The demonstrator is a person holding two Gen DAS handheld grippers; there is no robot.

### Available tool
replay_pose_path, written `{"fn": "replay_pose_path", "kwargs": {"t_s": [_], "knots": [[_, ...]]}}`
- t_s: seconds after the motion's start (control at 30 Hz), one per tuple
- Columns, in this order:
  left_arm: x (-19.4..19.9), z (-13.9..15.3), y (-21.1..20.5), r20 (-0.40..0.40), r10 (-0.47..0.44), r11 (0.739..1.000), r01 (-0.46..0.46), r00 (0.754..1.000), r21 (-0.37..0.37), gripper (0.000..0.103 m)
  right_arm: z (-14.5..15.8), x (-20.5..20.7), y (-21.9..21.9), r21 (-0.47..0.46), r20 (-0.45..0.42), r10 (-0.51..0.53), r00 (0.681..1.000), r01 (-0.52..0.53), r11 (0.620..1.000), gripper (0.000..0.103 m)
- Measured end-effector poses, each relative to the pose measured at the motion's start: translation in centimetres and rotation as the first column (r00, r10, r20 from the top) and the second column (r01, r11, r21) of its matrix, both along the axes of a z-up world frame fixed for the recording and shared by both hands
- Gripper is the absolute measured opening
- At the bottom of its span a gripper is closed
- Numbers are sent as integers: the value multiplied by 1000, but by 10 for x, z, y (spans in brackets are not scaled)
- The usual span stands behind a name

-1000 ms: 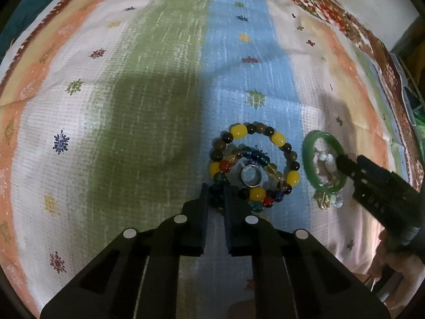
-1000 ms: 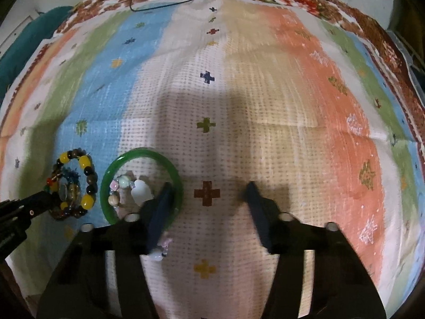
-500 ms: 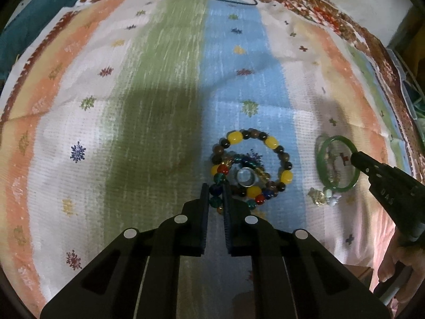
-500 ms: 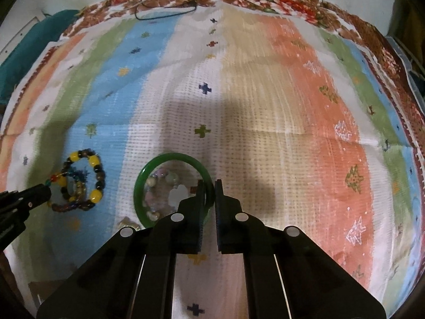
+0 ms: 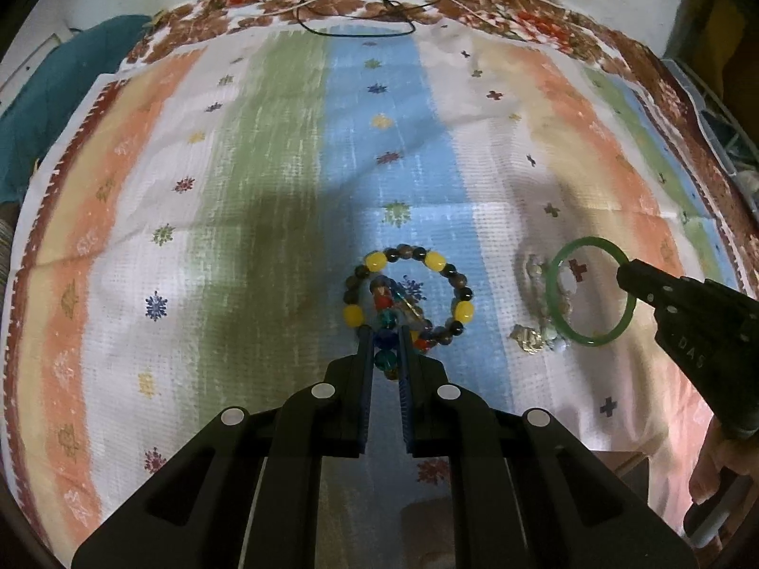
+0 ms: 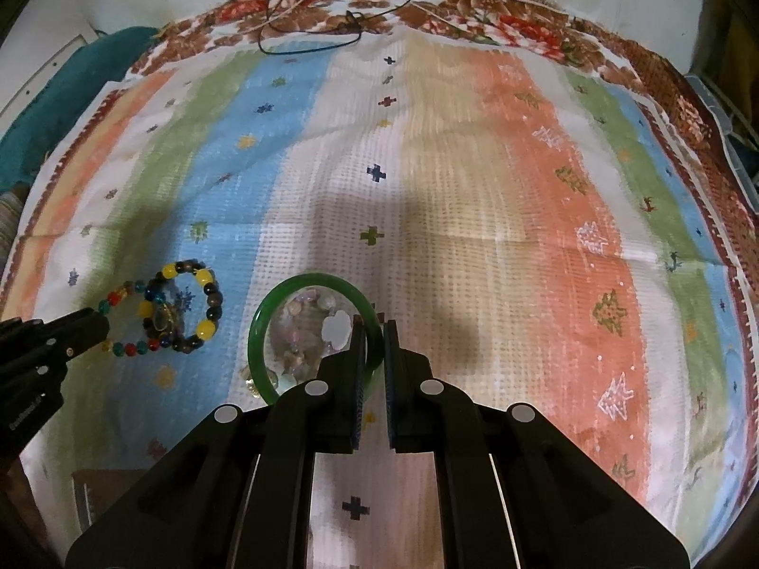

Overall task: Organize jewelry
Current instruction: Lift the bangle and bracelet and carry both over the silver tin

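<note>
Your left claw (image 5: 385, 339) clamps the bead strand (image 5: 385, 332), right claw (image 6: 374, 334) pinches the bangle (image 6: 265, 327) — lift carelessly and tangled beads drag, or the bangle slips.

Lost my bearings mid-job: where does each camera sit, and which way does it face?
Left wrist: on the left gripper, looking down along its fingers at the multicoloured bead bracelet it grips; the right gripper enters at right.
Right wrist: on the right gripper, looking down at the green bangle it clamps; the left gripper enters at left.
Shared: striped cloth, both pieces.
</note>
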State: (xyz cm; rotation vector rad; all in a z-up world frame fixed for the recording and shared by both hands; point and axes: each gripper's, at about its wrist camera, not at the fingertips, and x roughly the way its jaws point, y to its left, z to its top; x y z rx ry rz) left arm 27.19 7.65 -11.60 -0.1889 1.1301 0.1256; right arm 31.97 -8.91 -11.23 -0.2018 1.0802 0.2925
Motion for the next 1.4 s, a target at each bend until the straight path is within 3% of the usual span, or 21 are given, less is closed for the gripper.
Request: {"fn": "replay_pose_path", "kwargs": {"t_s": [0.6, 0.87, 1.4], "knots": [[-15, 23, -11, 49, -15, 1000, 15, 999, -2, 9, 20, -25, 3, 34, 22, 24, 999, -24, 999, 8], [-27, 38, -13, 74, -16, 1000, 18, 997, -18, 9, 33, -41, -1, 94, 14, 31, 999, -32, 995, 8], [-55, 63, -16, 132, -18, 999, 23, 991, -42, 9, 59, -68, -8, 107, 75, 52, 996, -60, 992, 8]]}}
